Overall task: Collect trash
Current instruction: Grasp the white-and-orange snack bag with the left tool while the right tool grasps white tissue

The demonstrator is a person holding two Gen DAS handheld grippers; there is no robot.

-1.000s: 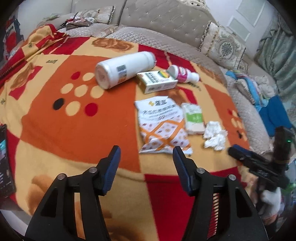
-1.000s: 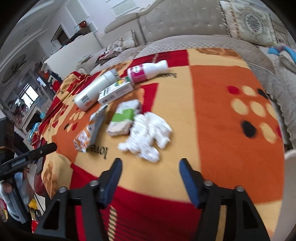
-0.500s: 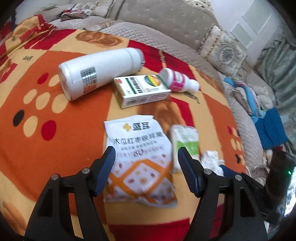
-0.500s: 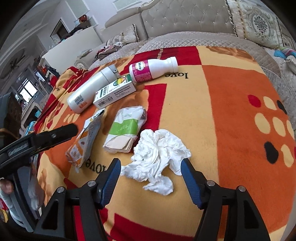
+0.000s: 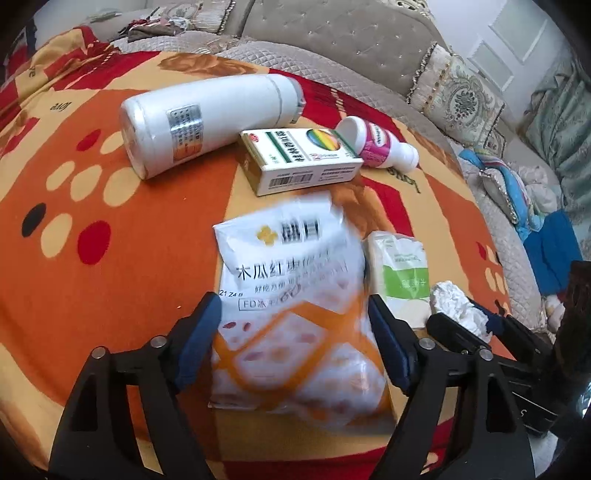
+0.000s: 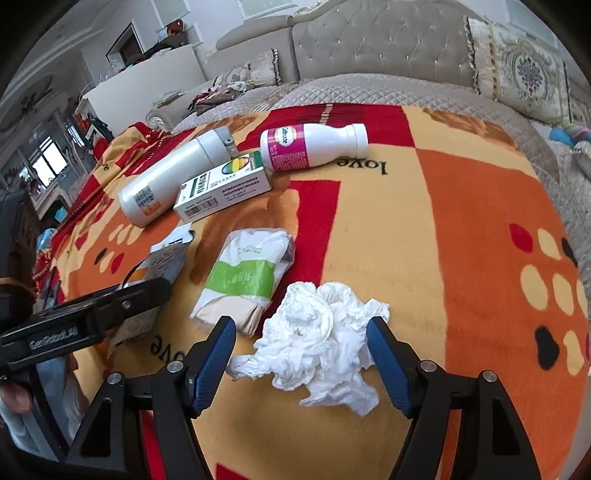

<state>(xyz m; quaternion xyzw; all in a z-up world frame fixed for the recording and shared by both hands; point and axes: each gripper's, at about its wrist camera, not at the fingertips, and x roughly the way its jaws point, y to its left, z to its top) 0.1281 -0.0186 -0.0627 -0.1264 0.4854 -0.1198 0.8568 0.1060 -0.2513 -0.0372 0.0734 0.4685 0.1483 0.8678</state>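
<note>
Left wrist: left hand-held gripper (image 5: 291, 332) agape astride snack bag (image 5: 295, 314) | right hand-held gripper (image 6: 301, 350) agape astride tissue (image 6: 317, 343)

snack bag (image 5: 295, 314): glossy plastic | tissue (image 6: 317, 339): crumpled paper | blanket (image 6: 461, 229): fuzzy cloth

**Blanket, sofa and room behind**

A fleece blanket (image 5: 110, 258) in orange, red and cream blocks, with dots and the black word "love" (image 6: 364, 164), covers the seat of a grey-beige button-tufted sofa (image 5: 351, 48). A white metal insulated flask (image 5: 207, 118) lies on its side on the blanket. A cream cushion with an ornate embroidered medallion (image 5: 458, 99) leans against the sofa back. Blue folded cloth (image 5: 550, 251) lies off the blanket's right edge. Crumpled clothes (image 5: 155, 27) sit at the far end. A white counter (image 6: 147, 85) stands beyond, and a bright window (image 6: 46, 166) shows at the far left.
</note>
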